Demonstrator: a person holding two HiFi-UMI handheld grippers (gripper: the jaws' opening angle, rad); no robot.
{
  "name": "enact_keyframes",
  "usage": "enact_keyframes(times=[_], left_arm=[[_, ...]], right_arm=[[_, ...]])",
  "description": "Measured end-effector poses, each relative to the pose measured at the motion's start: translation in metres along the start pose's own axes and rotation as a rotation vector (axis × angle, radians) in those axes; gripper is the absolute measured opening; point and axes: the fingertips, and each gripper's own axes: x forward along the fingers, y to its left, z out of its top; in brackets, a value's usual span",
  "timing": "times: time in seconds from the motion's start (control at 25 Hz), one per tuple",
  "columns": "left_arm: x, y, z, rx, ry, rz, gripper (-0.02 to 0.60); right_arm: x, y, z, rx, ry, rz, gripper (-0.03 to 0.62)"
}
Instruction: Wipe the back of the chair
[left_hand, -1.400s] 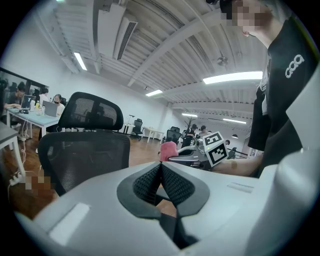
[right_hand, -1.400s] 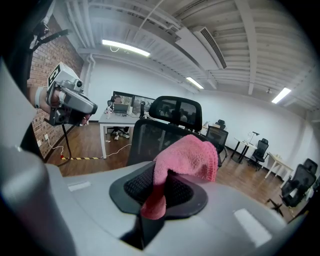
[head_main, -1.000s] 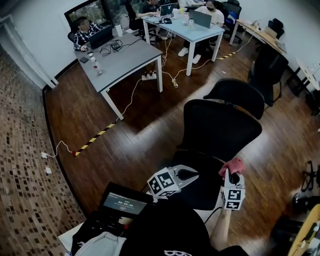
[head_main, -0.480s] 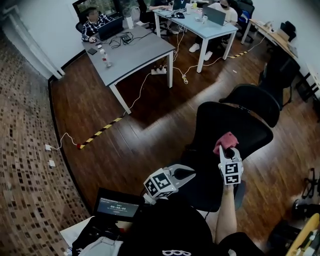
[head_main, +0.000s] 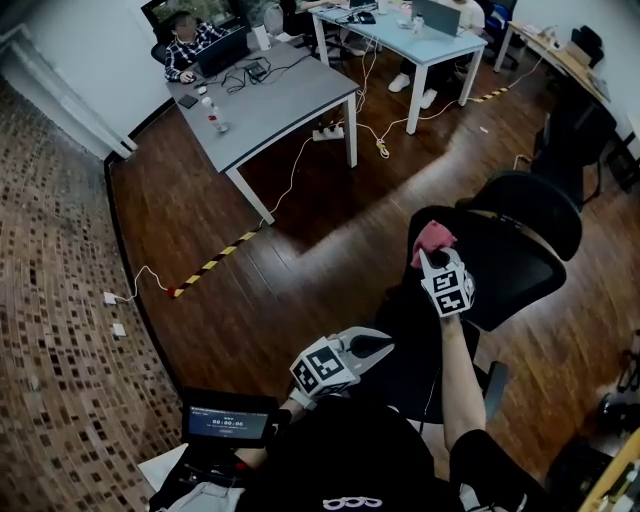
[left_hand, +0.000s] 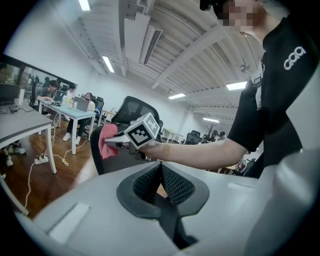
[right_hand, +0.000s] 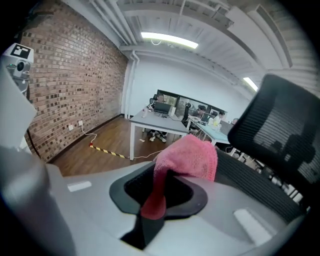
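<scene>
Gripping a bunched pink cloth between its closed jaws, the right gripper sits right of centre in the head view. It holds the cloth at the upper-left edge of the black mesh chair back, though whether cloth and mesh actually touch cannot be told. Lower in that view, near bottom centre and close to the person's body, the left gripper has its jaws pressed together with nothing between them.
</scene>
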Motion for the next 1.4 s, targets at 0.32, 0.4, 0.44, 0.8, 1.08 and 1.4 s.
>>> enact_keyframes(times=[0.32,0.4,0.44,0.8,1.08,1.4], left_arm=[[0.018,0.025,0.009,-0.001,0.024,-0.007,-0.025],[0.023,0.027,0.011,0.0,0.03,-0.013,-0.025],[0.026,0.028,0.011,0.0,0.033,-0.016,-0.025],[0.072,0.016,0.018,0.014,0.079,-0.098,-0.025],[0.12,-0.015,0.021,0.039,0.112,-0.171,-0.025],[0.159,-0.051,0.026,0.046,0.159,-0.243,-0.025]], right_arm=[[0.044,-0.009,0.012,-0.024,0.011,0.05,0.044],[0.044,-0.013,0.01,-0.019,0.011,0.045,0.044],[0.043,-0.017,0.008,-0.017,0.01,0.039,0.044],[0.005,-0.074,-0.032,0.057,0.023,-0.039,0.044],[-0.058,-0.145,-0.1,0.146,0.055,-0.165,0.044],[-0.151,-0.223,-0.185,0.271,0.112,-0.334,0.044]])
